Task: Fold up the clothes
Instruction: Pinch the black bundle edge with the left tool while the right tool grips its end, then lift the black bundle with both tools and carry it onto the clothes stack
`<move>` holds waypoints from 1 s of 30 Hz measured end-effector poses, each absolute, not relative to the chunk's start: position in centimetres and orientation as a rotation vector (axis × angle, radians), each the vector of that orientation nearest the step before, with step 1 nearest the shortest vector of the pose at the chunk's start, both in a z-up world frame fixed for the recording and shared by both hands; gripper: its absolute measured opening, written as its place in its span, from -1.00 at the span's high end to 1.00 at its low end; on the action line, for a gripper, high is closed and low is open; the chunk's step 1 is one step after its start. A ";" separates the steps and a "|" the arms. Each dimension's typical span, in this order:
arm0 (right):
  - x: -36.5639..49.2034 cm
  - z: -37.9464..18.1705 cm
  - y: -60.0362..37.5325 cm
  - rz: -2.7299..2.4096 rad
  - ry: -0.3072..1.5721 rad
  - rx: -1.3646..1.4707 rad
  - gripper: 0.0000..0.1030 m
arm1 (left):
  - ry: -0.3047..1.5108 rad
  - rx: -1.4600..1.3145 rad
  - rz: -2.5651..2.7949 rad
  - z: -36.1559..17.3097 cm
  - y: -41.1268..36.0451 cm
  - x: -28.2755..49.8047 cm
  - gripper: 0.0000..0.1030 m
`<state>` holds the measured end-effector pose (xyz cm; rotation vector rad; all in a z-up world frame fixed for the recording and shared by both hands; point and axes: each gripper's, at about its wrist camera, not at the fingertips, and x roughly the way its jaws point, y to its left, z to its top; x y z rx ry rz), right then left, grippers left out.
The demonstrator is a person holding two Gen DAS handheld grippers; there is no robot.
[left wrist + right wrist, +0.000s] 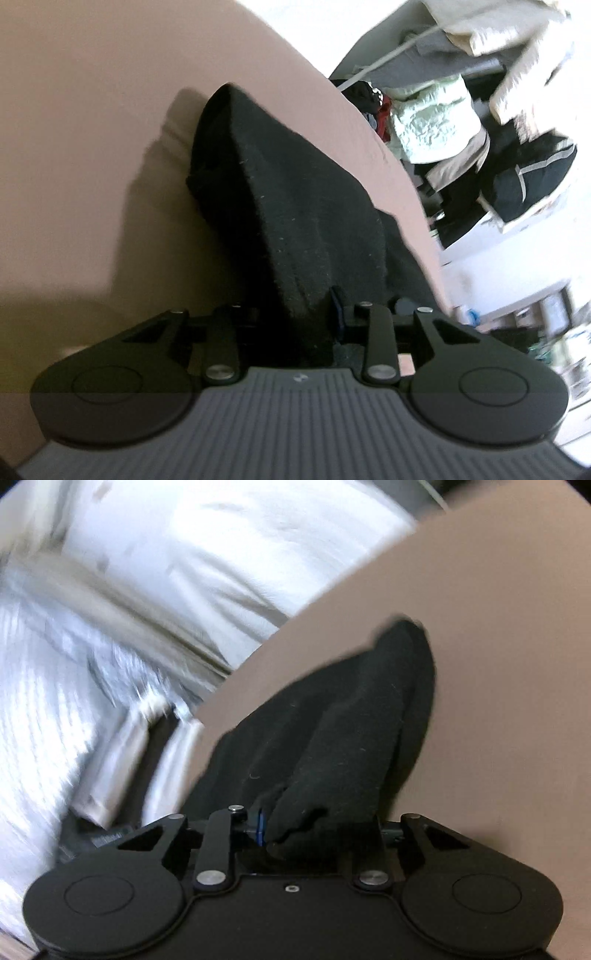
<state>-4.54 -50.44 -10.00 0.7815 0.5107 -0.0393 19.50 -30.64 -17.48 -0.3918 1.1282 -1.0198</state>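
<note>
A black garment [280, 199] lies bunched on a tan table [92, 110]. My left gripper [299, 325] is shut on its near edge, and the cloth rises from the jaws in a ridge toward the far end. In the right wrist view the same black garment [351, 716] runs from my right gripper [317, 834], which is shut on another part of its edge, out over the tan table [498, 627]. The fingertips of both grippers are hidden by the cloth.
Beyond the table's right edge in the left wrist view is a pile of clothes [443, 122], pale green, beige and black. In the right wrist view a blurred white surface [166, 572] lies past the table's left edge.
</note>
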 end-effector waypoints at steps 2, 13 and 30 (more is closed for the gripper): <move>-4.1 -8.2 -49.2 -0.058 0.508 0.661 0.42 | 1.102 -0.357 -1.022 -16.8 -30.8 19.1 0.44; -0.8 0.9 -45.6 -0.079 0.425 0.303 0.45 | 1.031 -0.364 -1.046 -13.7 -29.7 17.8 0.49; 8.9 17.6 -32.0 0.360 0.389 -0.119 0.47 | 0.618 -0.539 -0.694 0.4 -12.3 14.5 0.49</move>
